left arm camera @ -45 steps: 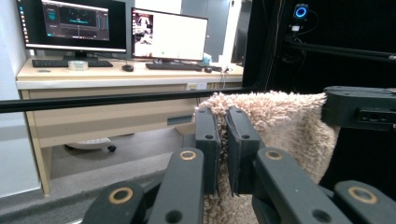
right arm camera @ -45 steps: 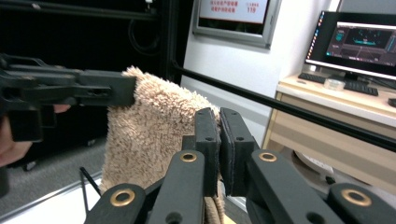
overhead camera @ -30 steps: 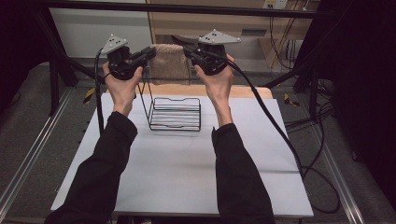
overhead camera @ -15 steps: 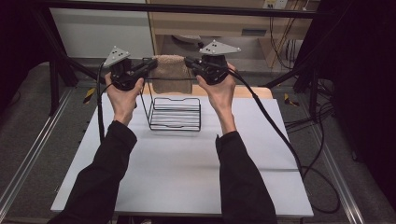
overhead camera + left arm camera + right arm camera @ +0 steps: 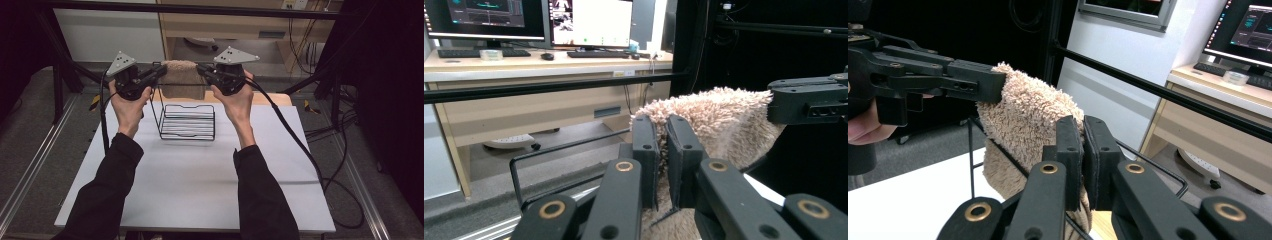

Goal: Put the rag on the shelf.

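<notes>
A fluffy beige towel [image 5: 182, 80] hangs stretched between both grippers above the far rail of a black wire rack [image 5: 187, 122]. My left gripper [image 5: 161, 71] is shut on the towel's left top corner, and my right gripper [image 5: 201, 70] is shut on its right top corner. In the left gripper view the towel [image 5: 719, 120] is pinched between my jaws [image 5: 663, 150], with the other gripper [image 5: 809, 100] at its far end. In the right gripper view the towel [image 5: 1028, 125] drapes past my jaws [image 5: 1083, 150] to the left gripper [image 5: 948, 75]. The towel's lower part hangs behind the rack's rail [image 5: 1013, 165].
The rack stands at the far middle of a white table [image 5: 200, 185]. A black frame bar [image 5: 200, 7] crosses overhead behind the towel. A wooden desk [image 5: 524, 60] with monitors stands beyond. Cables [image 5: 300, 145] trail over the table's right side.
Both hands with the towel have come slightly toward the rack and lower in the picture; the towel stays stretched between the two grippers.
</notes>
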`<action>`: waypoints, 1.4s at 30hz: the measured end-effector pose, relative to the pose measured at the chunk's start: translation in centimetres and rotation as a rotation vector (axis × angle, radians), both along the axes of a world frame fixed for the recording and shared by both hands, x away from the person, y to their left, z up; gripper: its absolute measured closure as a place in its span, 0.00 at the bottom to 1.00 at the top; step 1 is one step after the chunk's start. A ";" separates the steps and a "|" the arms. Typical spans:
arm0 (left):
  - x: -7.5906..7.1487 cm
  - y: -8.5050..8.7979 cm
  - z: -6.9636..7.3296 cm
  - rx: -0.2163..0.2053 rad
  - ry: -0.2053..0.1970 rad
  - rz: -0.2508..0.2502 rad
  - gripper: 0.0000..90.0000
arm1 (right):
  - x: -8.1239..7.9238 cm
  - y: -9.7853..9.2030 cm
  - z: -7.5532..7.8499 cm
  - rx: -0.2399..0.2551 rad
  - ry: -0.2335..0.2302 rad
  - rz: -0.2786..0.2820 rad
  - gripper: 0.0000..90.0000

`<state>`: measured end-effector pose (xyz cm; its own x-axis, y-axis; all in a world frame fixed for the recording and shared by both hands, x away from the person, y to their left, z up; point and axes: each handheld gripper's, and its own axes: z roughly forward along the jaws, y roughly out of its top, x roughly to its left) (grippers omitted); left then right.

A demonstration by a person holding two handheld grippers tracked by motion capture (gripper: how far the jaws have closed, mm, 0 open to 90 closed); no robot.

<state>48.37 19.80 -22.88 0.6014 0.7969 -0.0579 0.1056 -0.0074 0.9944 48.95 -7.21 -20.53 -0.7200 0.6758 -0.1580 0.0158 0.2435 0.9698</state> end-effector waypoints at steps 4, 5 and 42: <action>-0.1 0.0 -0.3 0.017 0.013 -0.003 0.92 | -0.2 0.1 -0.2 -0.023 0.001 0.002 0.96; -0.1 0.0 -0.3 0.019 0.016 -0.001 0.92 | -0.3 0.2 -0.3 -0.029 0.002 0.003 0.96; 0.0 -0.2 2.9 0.086 0.109 -0.034 0.82 | -2.4 0.8 -2.3 -0.182 -0.011 0.079 0.96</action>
